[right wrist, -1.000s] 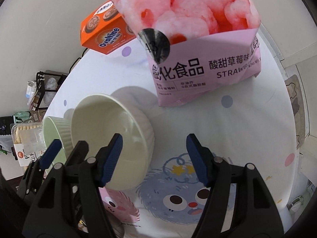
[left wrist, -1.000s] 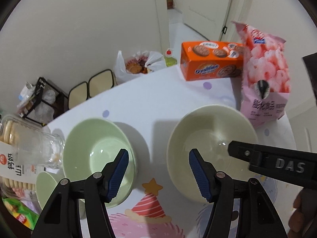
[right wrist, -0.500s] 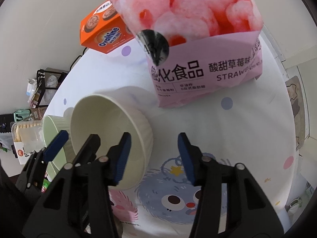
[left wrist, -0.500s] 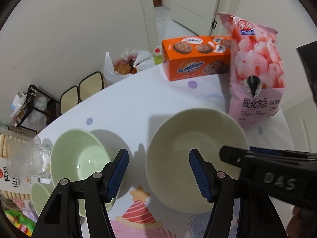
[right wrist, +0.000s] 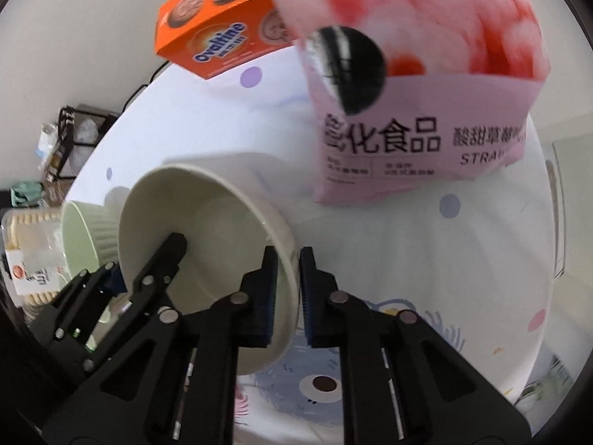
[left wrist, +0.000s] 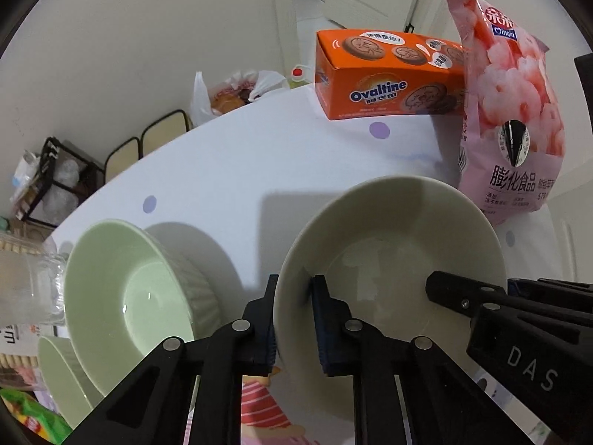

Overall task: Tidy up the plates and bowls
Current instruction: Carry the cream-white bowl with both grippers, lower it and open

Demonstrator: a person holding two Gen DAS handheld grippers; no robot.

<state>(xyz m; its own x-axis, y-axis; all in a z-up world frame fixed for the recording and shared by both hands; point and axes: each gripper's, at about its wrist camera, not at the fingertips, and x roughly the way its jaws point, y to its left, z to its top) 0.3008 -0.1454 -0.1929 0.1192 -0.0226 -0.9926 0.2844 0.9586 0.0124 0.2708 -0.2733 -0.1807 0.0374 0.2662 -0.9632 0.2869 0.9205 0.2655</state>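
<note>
A cream bowl (left wrist: 389, 244) stands on the table with a pale green ribbed bowl (left wrist: 141, 296) just to its left. My left gripper (left wrist: 294, 319) is closing on the cream bowl's left rim, one pad inside and one outside, both pressing the wall. My right gripper (right wrist: 287, 293) is closing the same way on the opposite rim of the cream bowl (right wrist: 207, 230). Each gripper shows in the other's view: the right gripper (left wrist: 481, 304) reaches in from the right, the left gripper (right wrist: 159, 270) from the left. The green bowl (right wrist: 81, 230) is partly hidden behind the cream one.
A smaller green dish (left wrist: 63, 378) lies at the lower left beside a clear cracker tub (left wrist: 22, 282). An orange Ovaltine box (left wrist: 389, 81) and a pink snack bag (left wrist: 511, 111) stand behind the bowls. The patterned tablecloth (left wrist: 241, 170) ends at a curved far edge.
Both grippers went from wide open to clamped on the cream bowl's rim. The left one shifted right from beside the green bowl and sank lower; the right one barely moved.
</note>
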